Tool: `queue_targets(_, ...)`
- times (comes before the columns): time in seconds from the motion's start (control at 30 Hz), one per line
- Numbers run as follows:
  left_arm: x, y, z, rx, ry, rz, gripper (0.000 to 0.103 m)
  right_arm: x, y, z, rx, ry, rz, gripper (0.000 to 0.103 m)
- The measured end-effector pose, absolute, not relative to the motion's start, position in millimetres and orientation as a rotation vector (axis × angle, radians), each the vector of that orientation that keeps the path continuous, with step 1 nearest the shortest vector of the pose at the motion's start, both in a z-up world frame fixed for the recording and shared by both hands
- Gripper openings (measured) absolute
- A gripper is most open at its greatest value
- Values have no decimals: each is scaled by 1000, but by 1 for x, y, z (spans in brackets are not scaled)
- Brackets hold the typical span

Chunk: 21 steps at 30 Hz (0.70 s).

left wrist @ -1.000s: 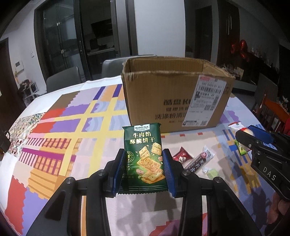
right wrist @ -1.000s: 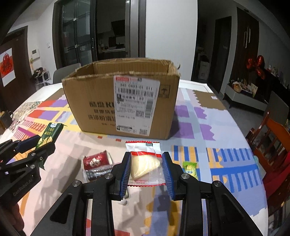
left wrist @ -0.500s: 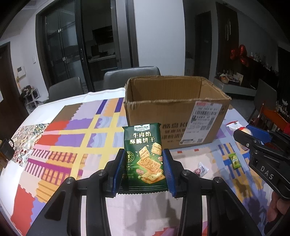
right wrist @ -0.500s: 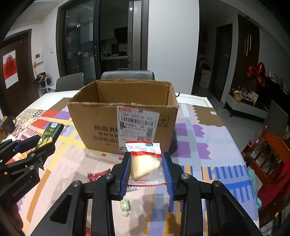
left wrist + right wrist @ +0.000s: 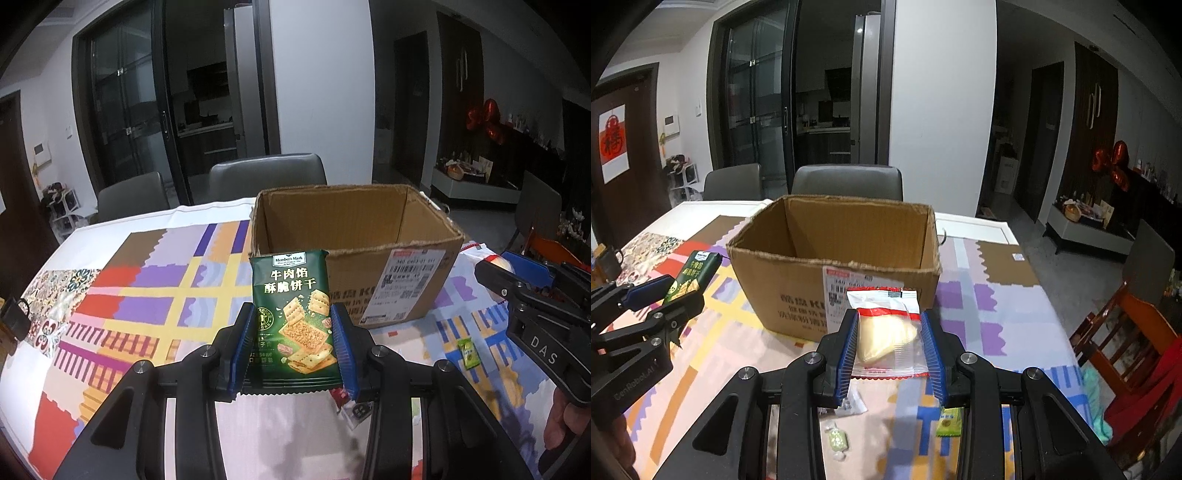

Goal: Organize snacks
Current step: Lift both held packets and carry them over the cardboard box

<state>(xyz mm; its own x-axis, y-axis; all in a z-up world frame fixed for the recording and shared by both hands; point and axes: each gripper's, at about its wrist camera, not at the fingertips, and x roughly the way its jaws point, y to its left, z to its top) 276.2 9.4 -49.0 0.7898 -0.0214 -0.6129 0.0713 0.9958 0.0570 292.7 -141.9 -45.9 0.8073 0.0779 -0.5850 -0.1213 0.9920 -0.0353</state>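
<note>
Left gripper [image 5: 291, 345] clamped on green biscuit packet [image 5: 293, 314], blue pads pressing both side edges; packet upright, held clear above worktop [image 5: 147, 306]. Legible on packet: "Member's Mark" in a white banner at top, below it large pale Chinese characters 牛肉馅 酥脆饼干, cracker pictures, round gold emblem at lower left.

Right gripper [image 5: 890, 347] clamped on clear pouch with red band [image 5: 886, 328], pale yellow wedge-shaped snack inside; pouch also off the worktop. Small print on pouch too fine to read.

Open cardboard box [image 5: 354, 254] at 12 o'clock from both grippers, flaps gone, inside showing bare brown walls; floor of box not visible. White shipping label [image 5: 860, 291] on near face: barcode, digits "340 0403 01 011" in left wrist view. Dark printed Chinese on box face partly hidden behind pouch.

Loose on patterned cloth: small green sachet [image 5: 467, 352] at 3 o'clock of left gripper; pale green wrapped sweet [image 5: 836, 439] at 7 o'clock of right gripper; green-yellow sachet [image 5: 947, 424] at 5 o'clock.

Gripper bodies marked "DAS" [image 5: 543, 350] and "GenRobot.AI" [image 5: 639, 380].

Red paper with Chinese character [image 5: 614, 142] on door at 10 o'clock.
</note>
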Motion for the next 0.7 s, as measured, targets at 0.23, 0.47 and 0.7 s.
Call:
queue_targets(0.23, 288, 9, -38, 80, 641, -60, 41, 302, -141, -35, -71, 603, 102, 35)
queue_targets(0.47, 297, 10, -26, 84, 620, -70, 41, 310, -140, -24, -75, 584, 99, 35)
queue_targets(0.7, 309, 10, -17, 86, 608, -78, 41, 321, -137, -15, -75, 567, 101, 35)
